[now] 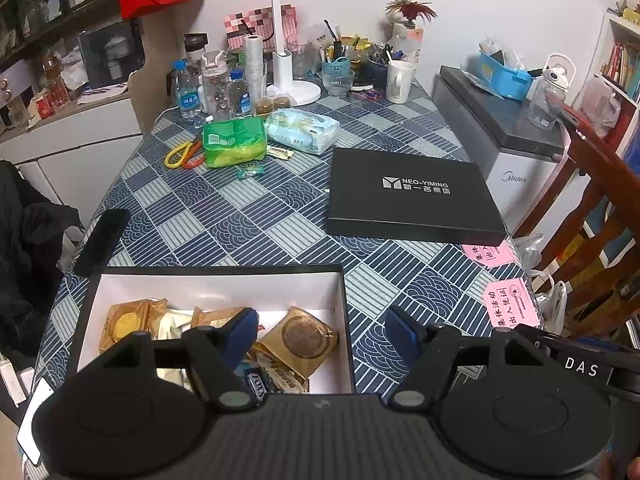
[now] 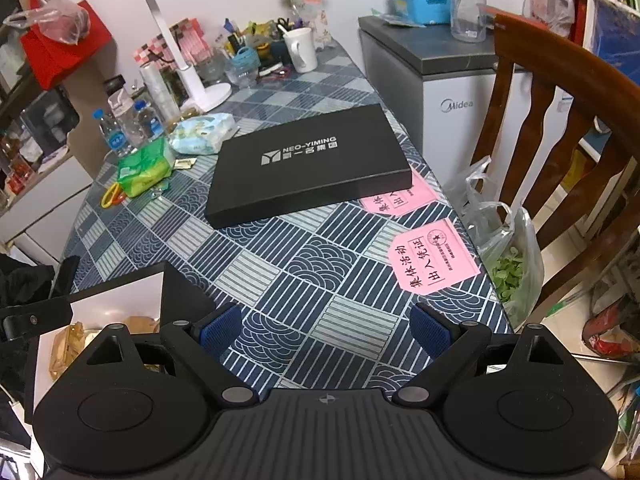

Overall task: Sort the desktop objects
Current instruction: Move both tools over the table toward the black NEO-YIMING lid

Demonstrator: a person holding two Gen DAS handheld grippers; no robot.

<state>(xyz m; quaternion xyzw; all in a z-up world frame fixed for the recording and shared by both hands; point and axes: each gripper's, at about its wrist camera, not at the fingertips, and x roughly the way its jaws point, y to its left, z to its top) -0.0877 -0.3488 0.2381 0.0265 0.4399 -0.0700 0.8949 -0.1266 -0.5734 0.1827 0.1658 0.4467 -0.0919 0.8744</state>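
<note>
The left gripper [image 1: 320, 334] covers the near edge of the open box [image 1: 216, 280], so some of the gold-wrapped snacks [image 1: 304, 336] inside are hidden; a blue wrapper [image 1: 256, 390] there reads "LOXS". Its fingers are spread, empty, one over the box and one right of it. The right gripper [image 2: 326, 326], also spread and empty, hovers over the patterned tablecloth [image 2: 280, 272], with the box cut off at its left. The black lid [image 2: 308, 160], reading "NEO-YIMING", lies farther off, well apart.
</note>
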